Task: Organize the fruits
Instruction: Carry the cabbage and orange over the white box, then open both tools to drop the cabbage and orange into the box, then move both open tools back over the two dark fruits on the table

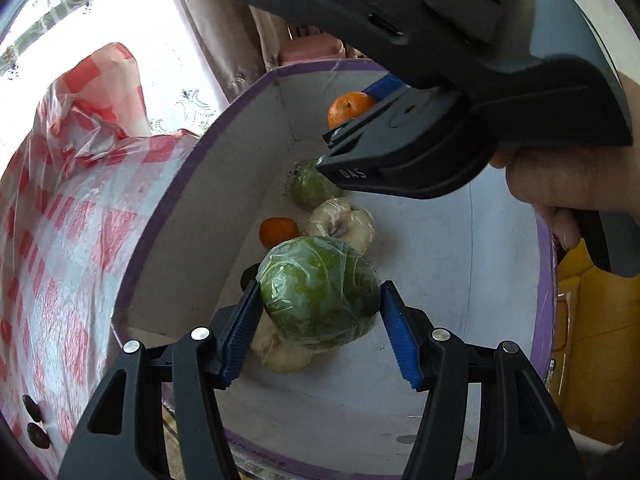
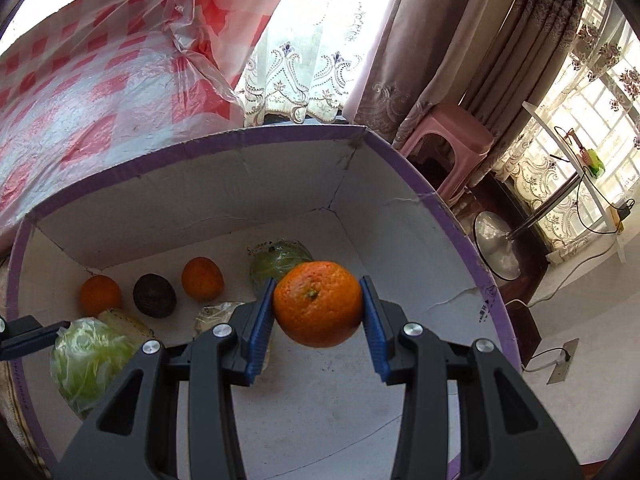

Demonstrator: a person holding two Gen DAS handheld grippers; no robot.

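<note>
Left gripper (image 1: 320,308): clamped on a plastic-wrapped green fruit (image 1: 318,294), held above the floor of the box (image 1: 432,280). Right gripper (image 2: 318,308): clamped on an orange (image 2: 319,304), held over the box interior, right of centre. Box: white inside, purple rim, open top. Contents on its floor, right wrist view: two oranges (image 2: 100,294) (image 2: 202,279) flanking a dark fruit (image 2: 154,295) near the far wall; a second wrapped green fruit (image 2: 280,262) just behind the held orange; a wrapped pale item (image 2: 214,314) nearer. Left of box: red-and-white checked plastic cloth (image 1: 80,208). Beyond the far right corner: pink stool (image 2: 448,148), curtains (image 2: 420,40).
</note>
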